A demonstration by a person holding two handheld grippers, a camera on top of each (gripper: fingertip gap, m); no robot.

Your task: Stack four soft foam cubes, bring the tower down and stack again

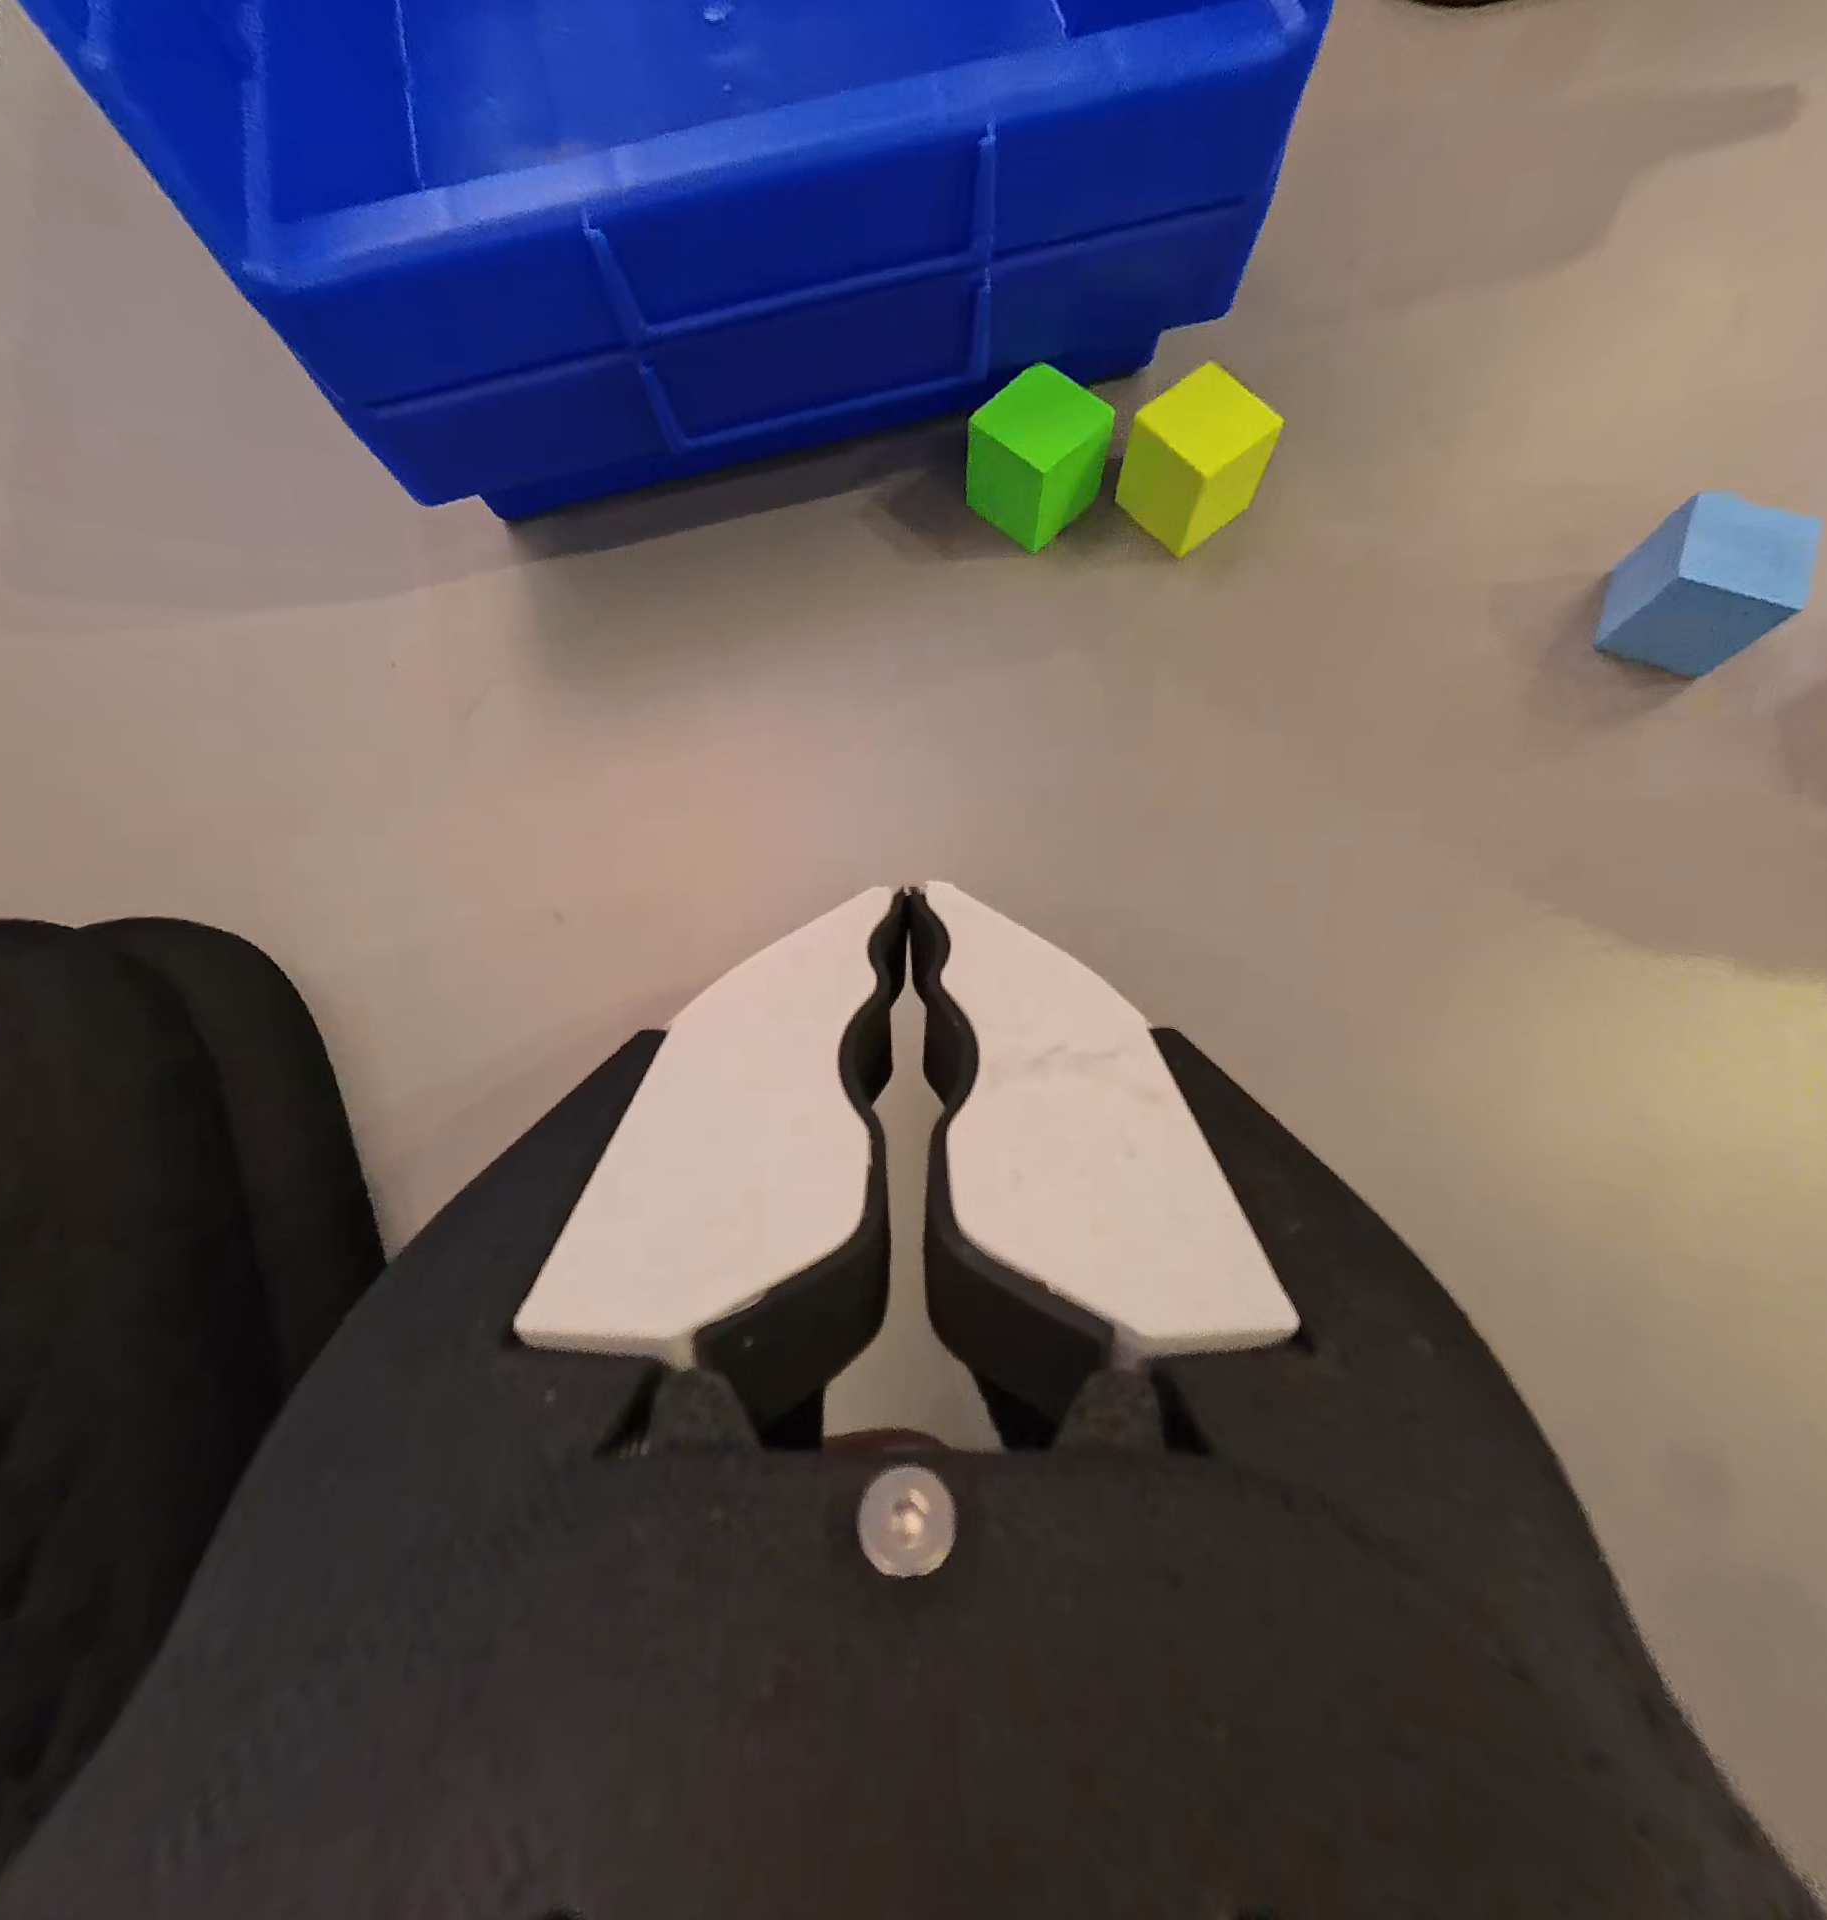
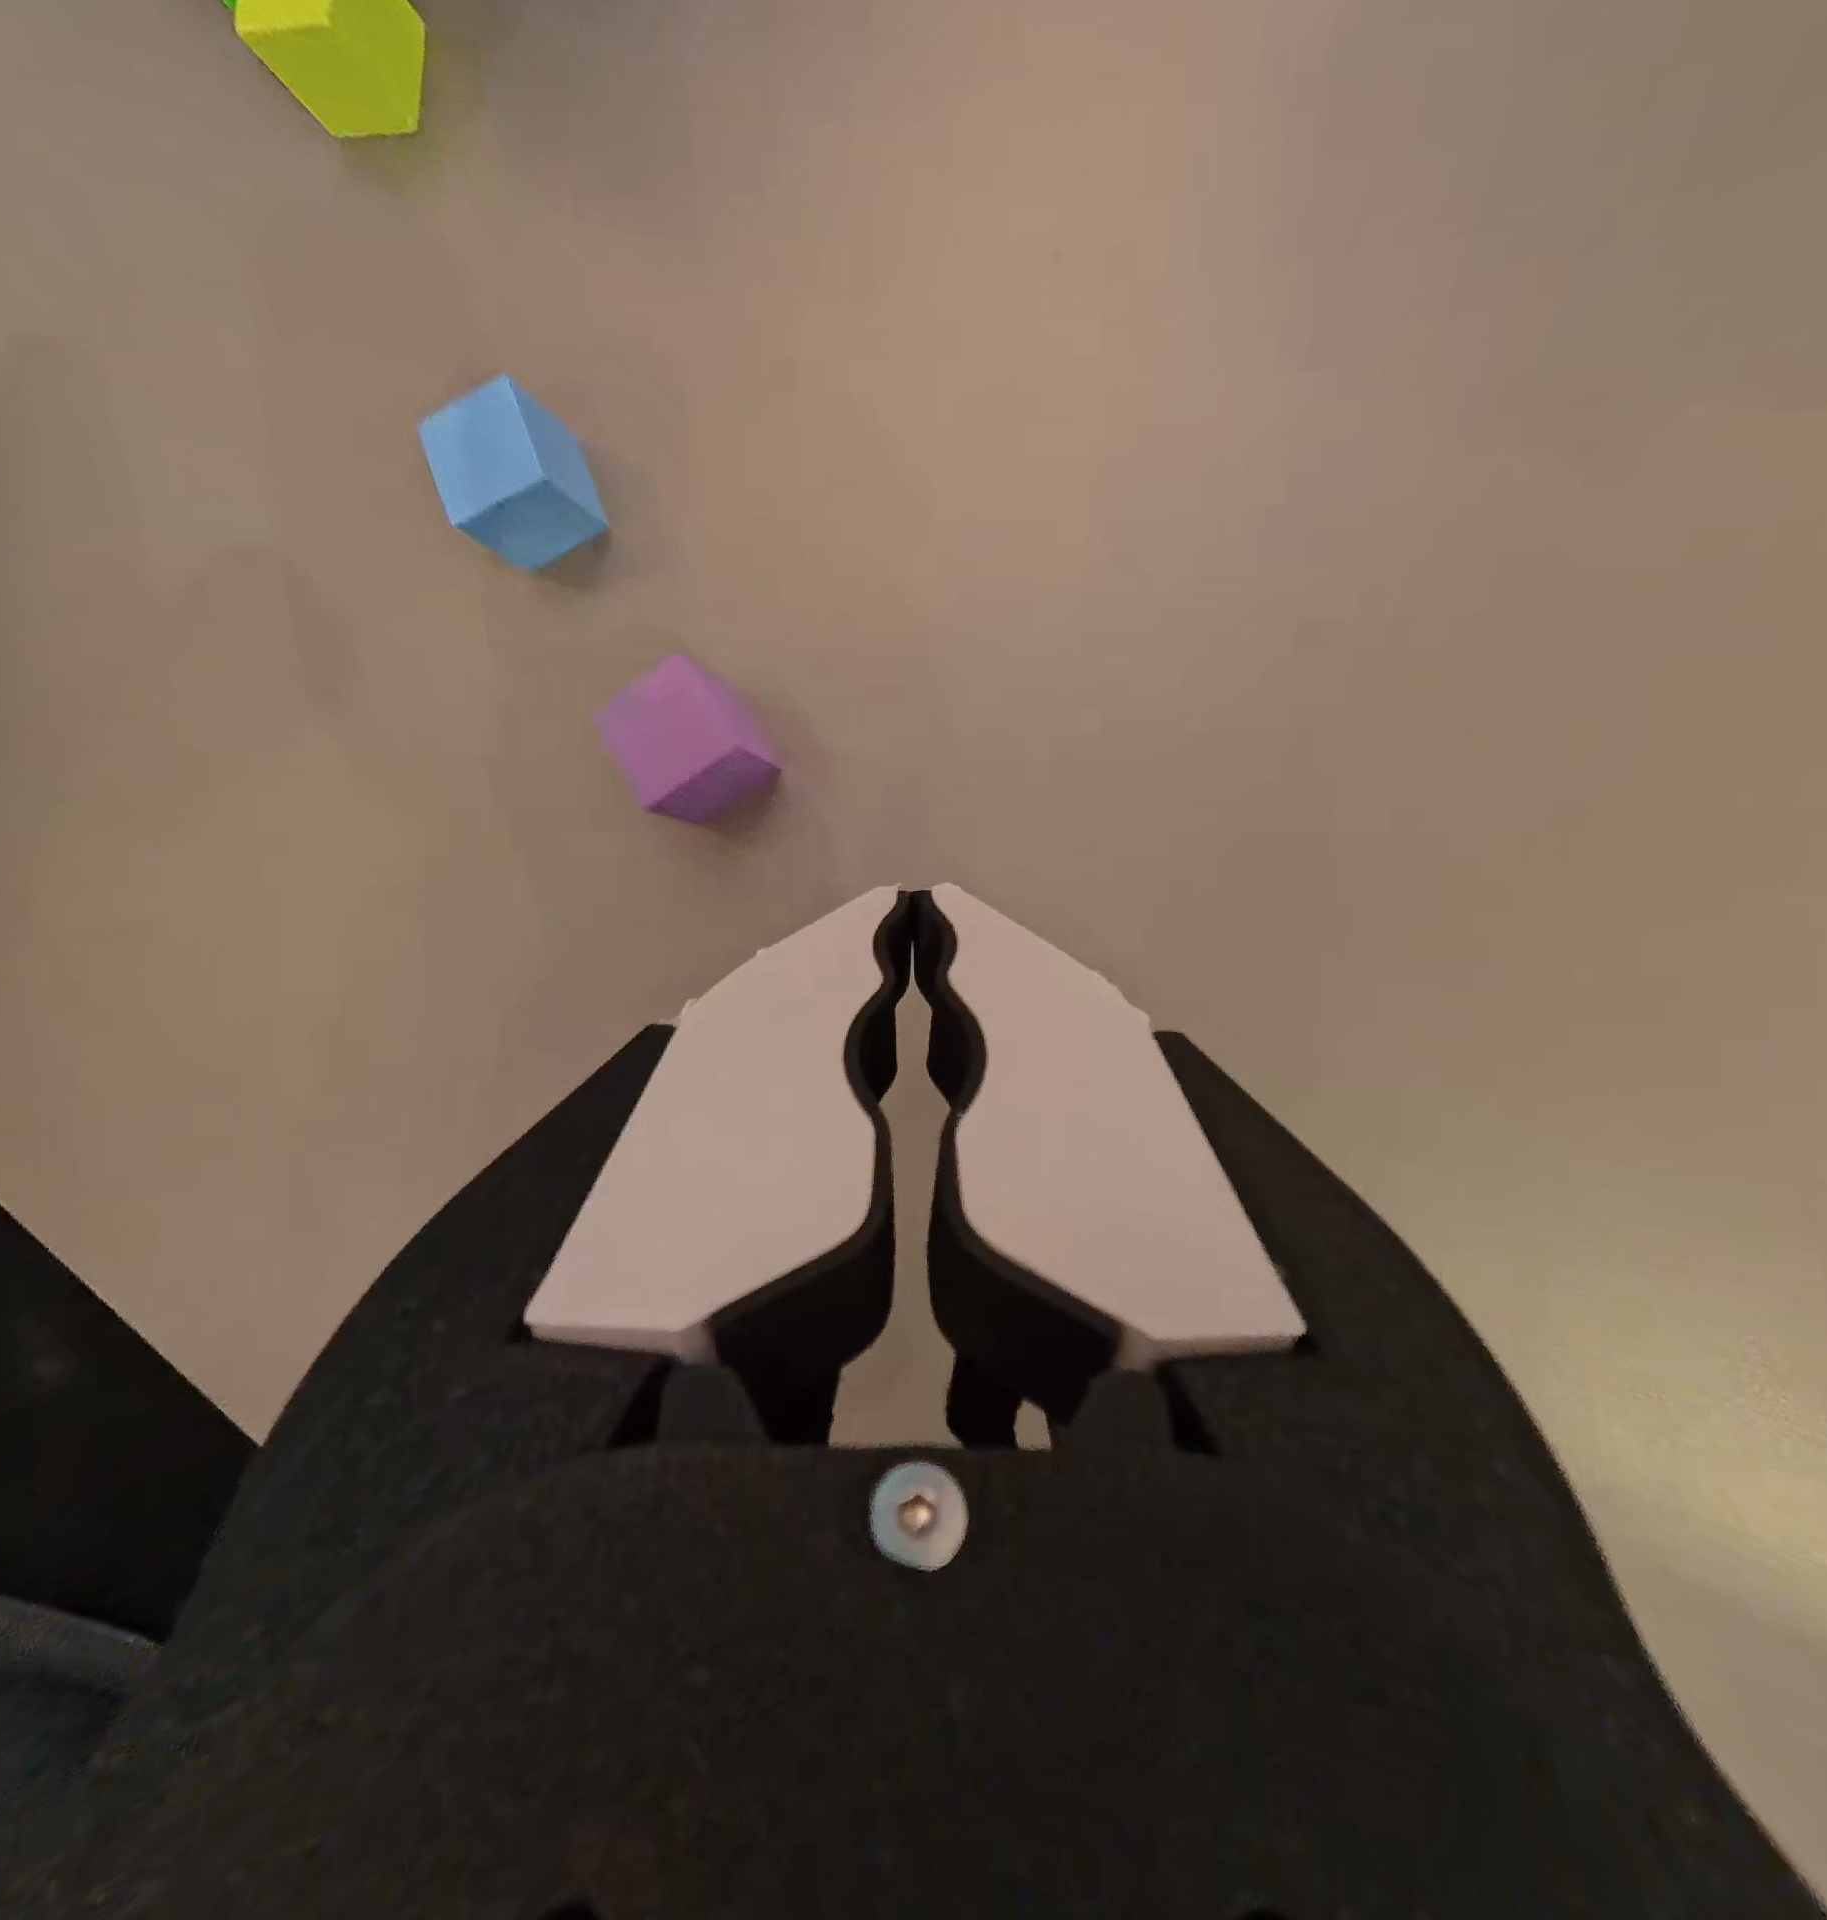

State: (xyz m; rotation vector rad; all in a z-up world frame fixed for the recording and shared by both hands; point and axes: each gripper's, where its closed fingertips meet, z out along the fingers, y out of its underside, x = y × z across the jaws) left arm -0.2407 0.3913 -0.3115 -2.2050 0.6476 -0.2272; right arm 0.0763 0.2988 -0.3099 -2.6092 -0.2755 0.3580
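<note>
Right wrist view: four soft foam cubes, purple (image 2: 689, 740), light blue (image 2: 512, 473), yellow-green (image 2: 340, 60) and green (image 1: 1039, 455), lie unstacked on grey worktop (image 2: 1304, 520); both tongs (image 2: 911, 894) (image 1: 909, 891) closed empty, so stacking probably starts by opening on purple.

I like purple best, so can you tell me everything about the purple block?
The purple block is a small cube that looks like soft matte foam, with clean flat faces and sharp edges. It sits alone on the grey table, turned so a corner faces the camera. Nothing touches it: the light blue block lies apart beyond it, and the right gripper, jaws shut and empty, is just short of it.
</note>
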